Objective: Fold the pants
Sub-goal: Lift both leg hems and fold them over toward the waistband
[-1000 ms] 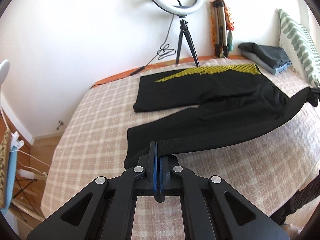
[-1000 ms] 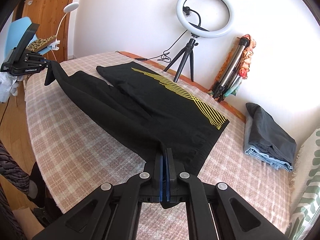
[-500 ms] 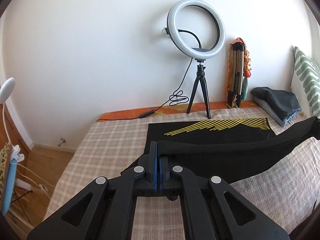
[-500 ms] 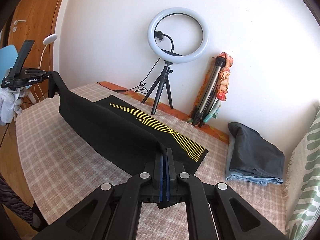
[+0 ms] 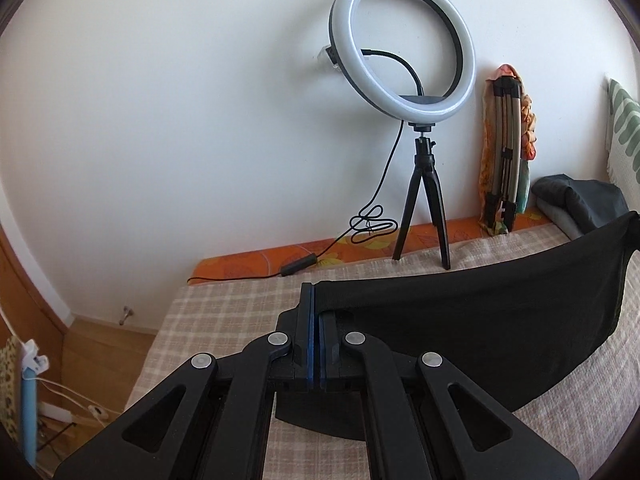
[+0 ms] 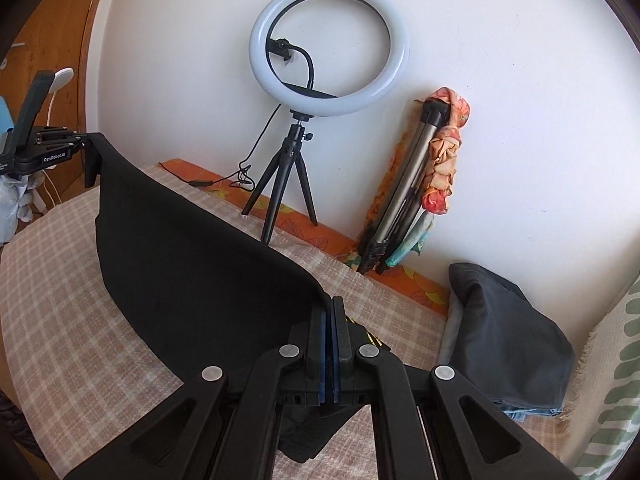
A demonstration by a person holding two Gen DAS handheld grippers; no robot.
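White wall and a plaid-covered bed fill both views, with a ring light on its tripod standing at the bed's far edge and a folded dark garment lying toward the far right corner. Black pants hang lifted between the two tools, their top edge stretched taut and the lower cloth sagging onto the bed. Left gripper has its fingers pressed together on one end of that edge; right gripper is likewise clamped on the other end (a sliver of yellow print shows just beyond its fingers). So the held edge's long axis runs side to side, from one gripper to the other, parallel to the bed's far edge. Judging from this, the fold turns on carrying both ends forward together, evenly, neither hand nearer.
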